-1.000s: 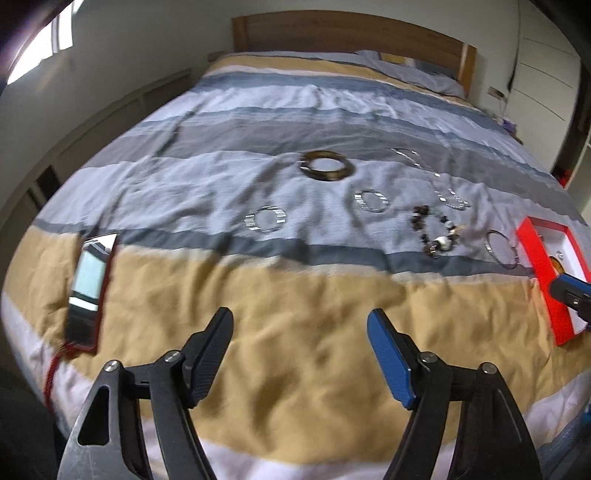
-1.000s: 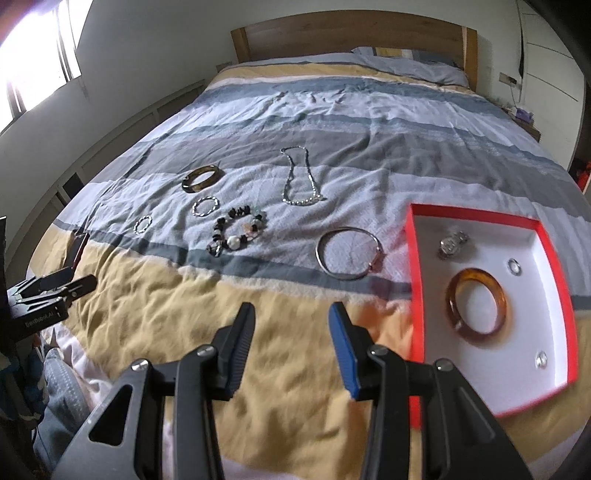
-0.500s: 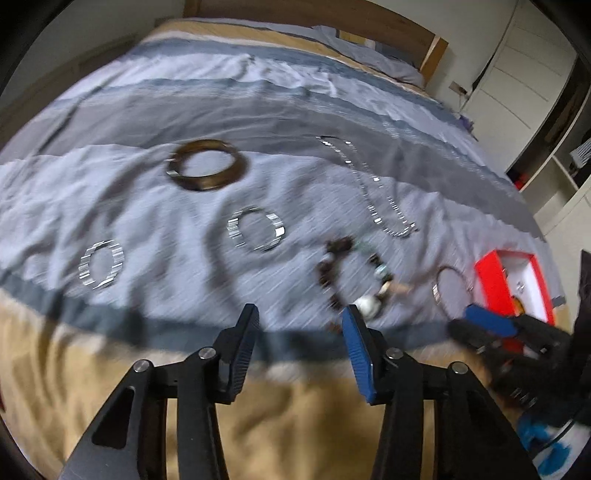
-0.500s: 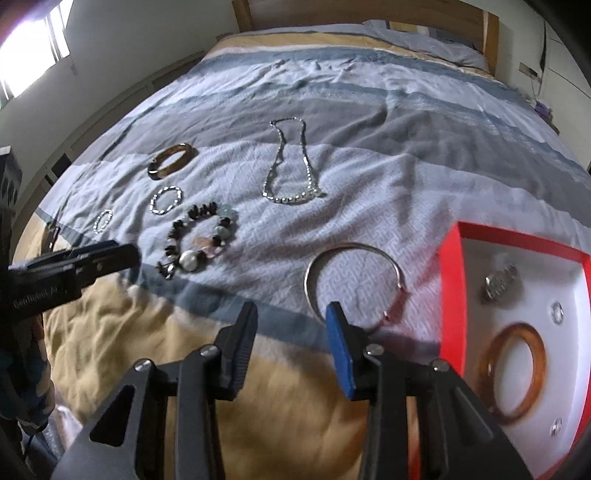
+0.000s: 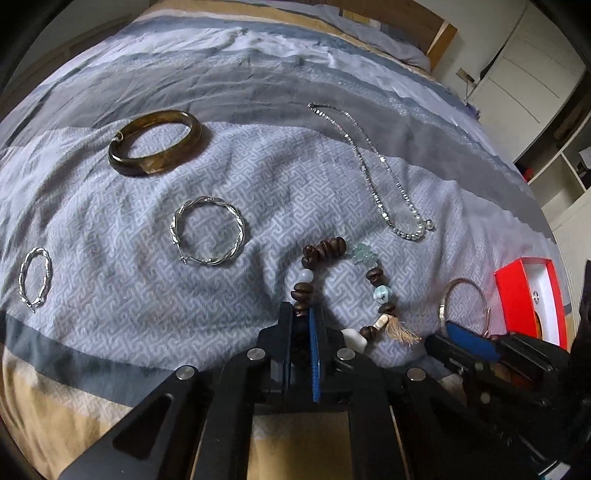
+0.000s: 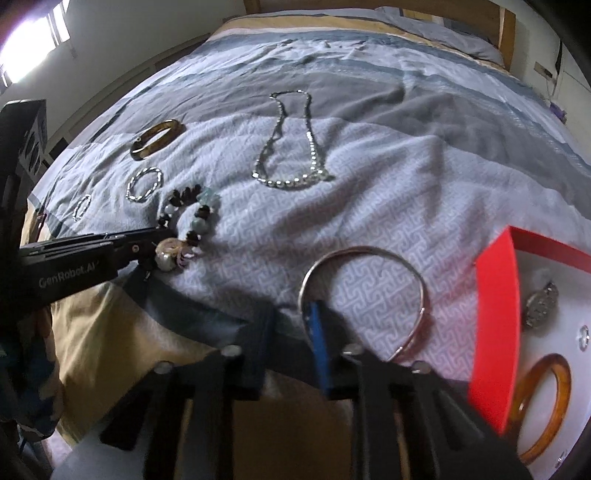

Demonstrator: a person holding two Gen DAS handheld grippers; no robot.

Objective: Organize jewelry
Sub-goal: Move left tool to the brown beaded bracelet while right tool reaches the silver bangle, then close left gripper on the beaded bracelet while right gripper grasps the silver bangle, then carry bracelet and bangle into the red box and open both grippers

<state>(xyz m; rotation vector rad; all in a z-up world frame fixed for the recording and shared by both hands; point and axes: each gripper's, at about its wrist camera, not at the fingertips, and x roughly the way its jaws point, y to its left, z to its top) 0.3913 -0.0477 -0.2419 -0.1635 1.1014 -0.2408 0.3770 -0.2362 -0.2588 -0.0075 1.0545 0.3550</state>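
Observation:
Jewelry lies on a striped bedspread. My left gripper (image 5: 302, 314) is shut on the near-left side of a beaded bracelet (image 5: 380, 290) of brown, blue and white beads; it also shows in the right wrist view (image 6: 192, 221). My right gripper (image 6: 291, 317) is part open, its jaws astride the near-left rim of a thin silver bangle (image 6: 369, 254) that lies on the bed. The bangle also shows in the left wrist view (image 5: 476, 291). A red box (image 6: 495, 325) with a white inside holds an amber bangle (image 6: 543, 402) and small pieces.
On the bedspread lie a dark brown bangle (image 5: 155, 142), two twisted silver hoops (image 5: 208, 230) (image 5: 35, 277) and a silver chain necklace (image 5: 376, 173). The wooden headboard (image 6: 369, 3) is far off. A white wardrobe (image 5: 532, 74) stands to the right.
Both grippers moved forward and down to the bed. The left closed on the beaded bracelet. The right narrowed and came down around the silver bangle's rim.

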